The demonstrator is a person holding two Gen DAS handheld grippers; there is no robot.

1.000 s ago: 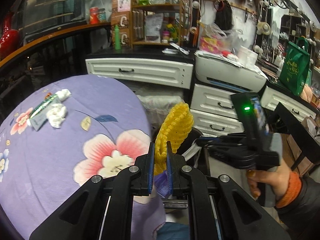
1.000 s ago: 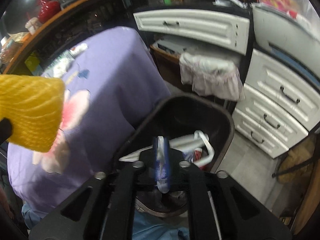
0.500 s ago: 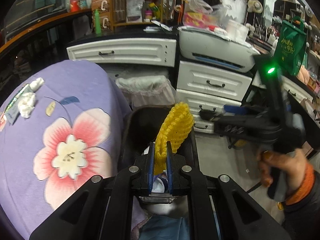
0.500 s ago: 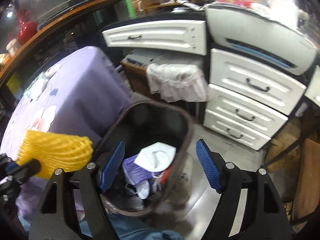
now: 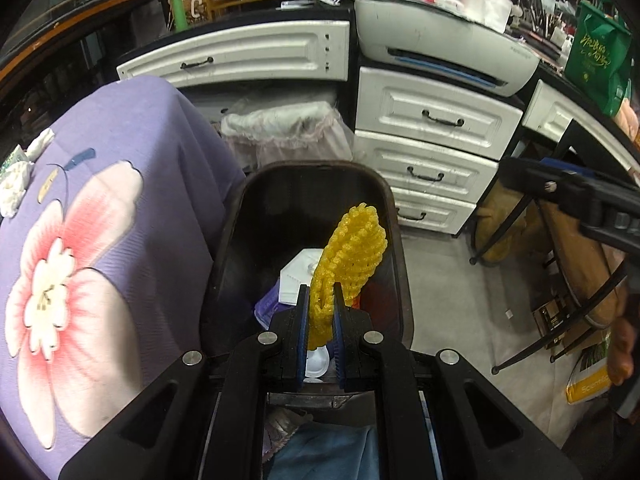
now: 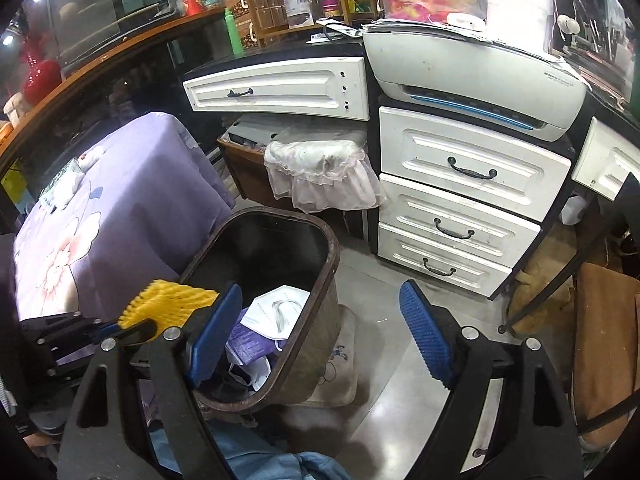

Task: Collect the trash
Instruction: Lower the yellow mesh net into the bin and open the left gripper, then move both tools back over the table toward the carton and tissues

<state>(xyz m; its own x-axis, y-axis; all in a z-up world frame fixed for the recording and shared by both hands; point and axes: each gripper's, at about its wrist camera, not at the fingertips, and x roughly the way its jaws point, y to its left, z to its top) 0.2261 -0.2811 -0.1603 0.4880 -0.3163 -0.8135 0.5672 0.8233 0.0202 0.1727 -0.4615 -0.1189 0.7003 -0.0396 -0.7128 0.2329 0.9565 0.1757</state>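
My left gripper (image 5: 320, 312) is shut on a yellow foam net sleeve (image 5: 352, 252) and holds it over the open dark trash bin (image 5: 312, 172); the sleeve also shows in the right wrist view (image 6: 168, 306). The bin (image 6: 320, 280) holds a white face mask (image 6: 280, 312) and a purple wrapper (image 6: 248, 340). My right gripper (image 6: 320, 336) is open and empty, above the bin's right rim and the floor. More trash, white crumpled tissues (image 5: 14, 184) and a wrapper, lies on the purple flowered tablecloth (image 5: 100, 200) at far left.
White drawer units (image 6: 460, 200) and a printer (image 6: 472, 68) stand behind the bin. A low stool with a lacy cover (image 6: 320, 160) sits beyond it. Chair legs and bags (image 5: 540, 260) crowd the right. A floor mat (image 6: 340, 368) lies under the bin.
My left gripper moved right and forward from the table to over the bin, still holding the yellow sleeve. My right gripper opened, dropped its item into the bin and pulled away to the right.
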